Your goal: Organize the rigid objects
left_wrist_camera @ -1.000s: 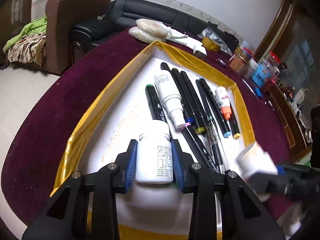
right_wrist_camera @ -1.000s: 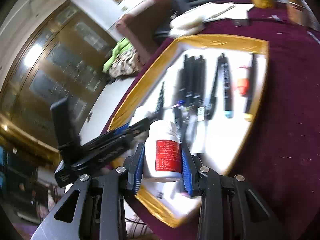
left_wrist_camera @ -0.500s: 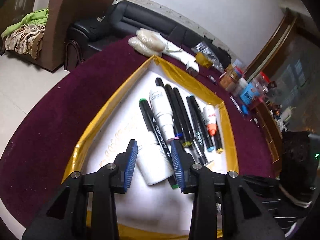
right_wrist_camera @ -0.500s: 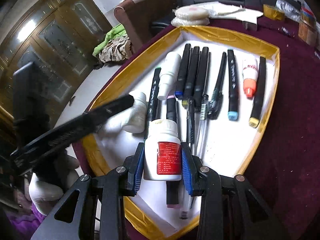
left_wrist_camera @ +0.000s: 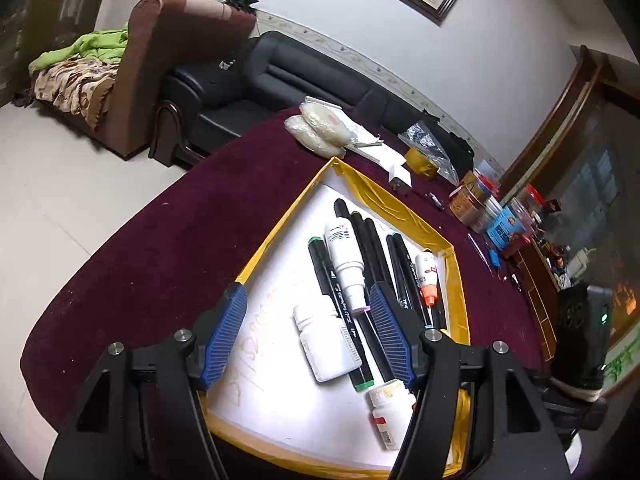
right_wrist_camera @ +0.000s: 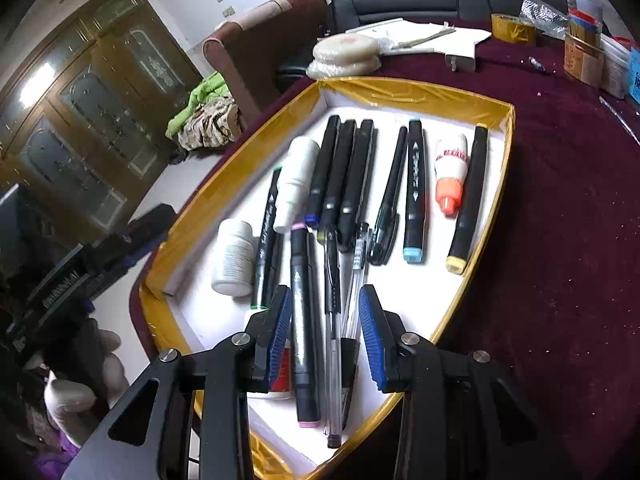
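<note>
The left tool (left_wrist_camera: 308, 336) hangs over the near part of the shallow white tray with gold-taped walls (left_wrist_camera: 280, 240), its blue-padded fingers spread wide and holding nothing. The plain white plastic pill bottle (left_wrist_camera: 326, 344) lies flat on the tray floor between and slightly beyond those fingers, cap pointing away, long axis roughly in line with the black markers beside it.

The right tool (right_wrist_camera: 324, 332) is likewise apart and empty above the tray's near corner. The white bottle with the red label (left_wrist_camera: 390, 412) lies on its side just under the right tool's left finger and is mostly hidden in the right wrist view.

Both bottles appear already deposited inside the tray, which sits on the maroon-covered counter (right_wrist_camera: 560, 240).

For any further alignment of the red-labelled bottle, the right tool is nearer. The bottle lies below and to its left, so the approach would need a leftward shift.
</note>
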A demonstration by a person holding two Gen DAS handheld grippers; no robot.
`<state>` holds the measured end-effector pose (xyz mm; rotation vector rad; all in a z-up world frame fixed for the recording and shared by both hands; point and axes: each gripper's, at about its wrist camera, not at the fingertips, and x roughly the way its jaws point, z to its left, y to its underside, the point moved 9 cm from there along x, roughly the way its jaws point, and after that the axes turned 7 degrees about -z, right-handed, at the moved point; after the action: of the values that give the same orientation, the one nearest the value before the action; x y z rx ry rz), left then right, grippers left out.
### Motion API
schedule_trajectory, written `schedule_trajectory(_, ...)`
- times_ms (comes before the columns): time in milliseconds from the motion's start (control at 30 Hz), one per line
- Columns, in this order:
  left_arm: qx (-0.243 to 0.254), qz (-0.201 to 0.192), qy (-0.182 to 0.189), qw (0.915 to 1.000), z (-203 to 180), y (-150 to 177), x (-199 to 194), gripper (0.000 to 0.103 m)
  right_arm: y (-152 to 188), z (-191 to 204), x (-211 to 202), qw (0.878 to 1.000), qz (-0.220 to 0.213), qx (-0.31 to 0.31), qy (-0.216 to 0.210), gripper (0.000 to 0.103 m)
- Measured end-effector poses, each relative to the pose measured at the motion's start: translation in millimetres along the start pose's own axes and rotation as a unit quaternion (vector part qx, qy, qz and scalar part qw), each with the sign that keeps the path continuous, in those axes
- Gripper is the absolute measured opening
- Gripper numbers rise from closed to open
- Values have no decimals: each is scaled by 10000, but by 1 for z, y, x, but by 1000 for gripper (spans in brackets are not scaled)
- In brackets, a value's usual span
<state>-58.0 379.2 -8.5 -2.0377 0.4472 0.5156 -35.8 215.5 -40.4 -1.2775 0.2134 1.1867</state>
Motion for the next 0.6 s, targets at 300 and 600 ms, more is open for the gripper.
schedule_trajectory(300,110,-9,-74,9999,-5,2,0,66,3,6,5,9992,23,-288,281,31)
schedule_trajectory(600,857,-164,-436,9952,-35,6,-3,70,-5,-27,-41,9963,-708,98,474,32)
